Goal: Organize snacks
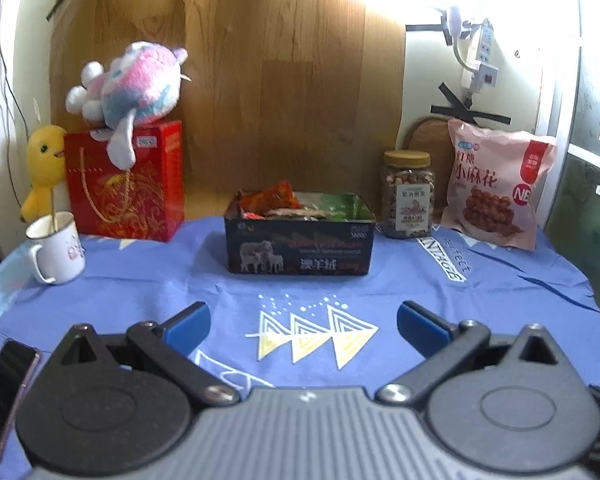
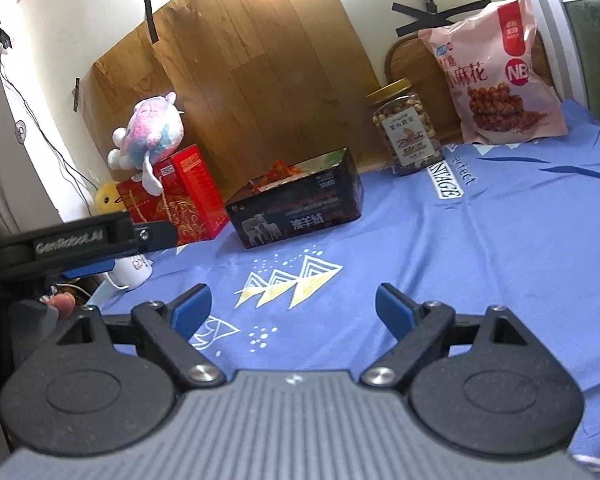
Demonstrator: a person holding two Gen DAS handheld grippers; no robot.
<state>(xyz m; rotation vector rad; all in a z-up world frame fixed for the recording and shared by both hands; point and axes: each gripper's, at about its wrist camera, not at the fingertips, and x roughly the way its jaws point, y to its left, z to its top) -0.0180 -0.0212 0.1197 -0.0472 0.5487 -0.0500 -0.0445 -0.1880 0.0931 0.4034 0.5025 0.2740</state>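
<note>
A black open box (image 1: 300, 246) with a sheep picture stands mid-table on the blue cloth (image 1: 140, 292), holding several snack packets (image 1: 272, 200). It also shows in the right wrist view (image 2: 296, 210). A clear jar of nuts with a gold lid (image 1: 408, 196) (image 2: 406, 128) and a pink bag of twisted snacks (image 1: 496, 184) (image 2: 496, 72) stand at the back right. My left gripper (image 1: 304, 326) is open and empty, well short of the box. My right gripper (image 2: 294, 308) is open and empty over the cloth. The left gripper shows side-on in the right wrist view (image 2: 80, 240).
A red gift bag (image 1: 128, 184) with a pink-blue plush toy (image 1: 136, 84) on top stands back left, a yellow duck toy (image 1: 44, 168) beside it. A white mug (image 1: 58, 248) and a phone (image 1: 4, 392) lie at the left edge. A wooden board (image 1: 240, 80) backs the table.
</note>
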